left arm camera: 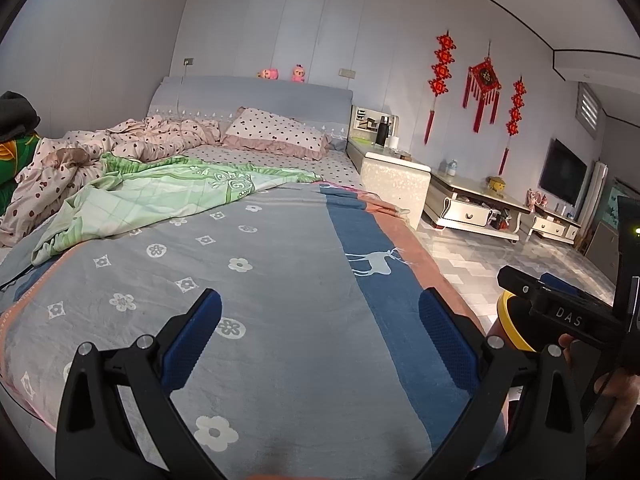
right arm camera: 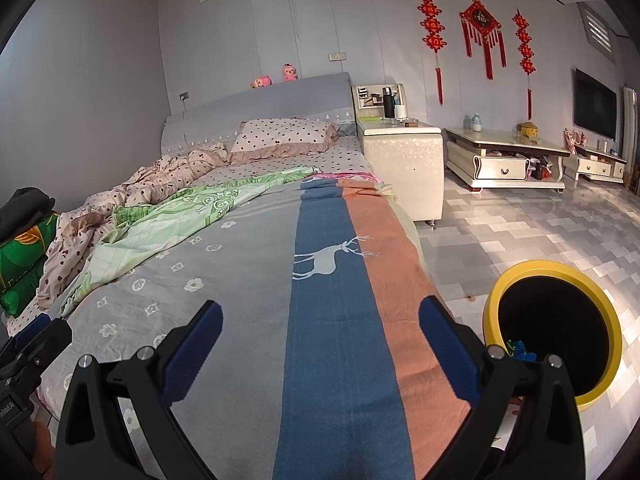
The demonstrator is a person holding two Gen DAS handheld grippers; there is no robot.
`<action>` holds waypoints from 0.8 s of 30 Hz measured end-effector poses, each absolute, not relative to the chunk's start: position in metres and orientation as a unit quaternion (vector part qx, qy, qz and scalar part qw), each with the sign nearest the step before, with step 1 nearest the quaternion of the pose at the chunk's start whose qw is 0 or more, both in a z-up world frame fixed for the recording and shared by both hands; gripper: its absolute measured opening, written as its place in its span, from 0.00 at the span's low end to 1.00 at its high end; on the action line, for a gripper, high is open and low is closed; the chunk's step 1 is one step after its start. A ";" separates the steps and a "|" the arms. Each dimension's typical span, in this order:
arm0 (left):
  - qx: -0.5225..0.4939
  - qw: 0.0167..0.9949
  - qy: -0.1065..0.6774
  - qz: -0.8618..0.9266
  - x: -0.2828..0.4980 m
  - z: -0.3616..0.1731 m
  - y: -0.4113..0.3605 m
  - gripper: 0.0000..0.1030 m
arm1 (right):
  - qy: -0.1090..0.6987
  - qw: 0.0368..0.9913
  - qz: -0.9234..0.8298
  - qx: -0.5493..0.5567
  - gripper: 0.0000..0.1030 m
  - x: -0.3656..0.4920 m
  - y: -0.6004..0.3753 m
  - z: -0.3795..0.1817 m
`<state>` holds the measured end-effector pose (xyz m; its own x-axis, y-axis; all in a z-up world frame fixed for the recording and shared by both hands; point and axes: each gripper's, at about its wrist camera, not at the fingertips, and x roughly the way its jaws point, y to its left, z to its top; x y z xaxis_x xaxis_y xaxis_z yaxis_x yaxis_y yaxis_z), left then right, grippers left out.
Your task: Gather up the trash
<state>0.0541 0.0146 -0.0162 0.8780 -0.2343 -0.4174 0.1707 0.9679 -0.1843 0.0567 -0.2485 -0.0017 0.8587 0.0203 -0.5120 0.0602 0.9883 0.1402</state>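
Note:
A yellow trash bin (right arm camera: 554, 330) with a black inside stands on the floor right of the bed; blue and green scraps (right arm camera: 520, 350) lie in it. Its rim also shows in the left wrist view (left arm camera: 510, 322), behind the other gripper's body. My left gripper (left arm camera: 320, 312) is open and empty above the foot of the bed. My right gripper (right arm camera: 320, 314) is open and empty above the bed's right edge, just left of the bin. No loose trash shows on the bed cover.
The bed (right arm camera: 248, 264) carries a grey flowered cover, a green sheet (right arm camera: 168, 220), a pink dotted duvet and a pillow (right arm camera: 280, 134). A white nightstand (right arm camera: 404, 160), a low table (right arm camera: 504, 160) and a TV (right arm camera: 594, 104) stand to the right. A small brown item (right arm camera: 470, 299) lies on the tiled floor.

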 end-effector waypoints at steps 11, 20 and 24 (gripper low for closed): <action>-0.073 0.966 0.224 -0.105 0.056 -0.017 0.016 0.92 | 0.271 0.959 -0.012 0.077 0.92 0.058 -0.249 -0.005; -0.072 0.966 0.224 -0.106 0.056 -0.018 0.015 0.92 | 0.272 0.959 -0.012 0.077 0.92 0.058 -0.250 -0.007; -0.073 0.965 0.226 -0.107 0.056 -0.020 0.014 0.92 | 0.274 0.958 -0.012 0.079 0.92 0.058 -0.251 -0.008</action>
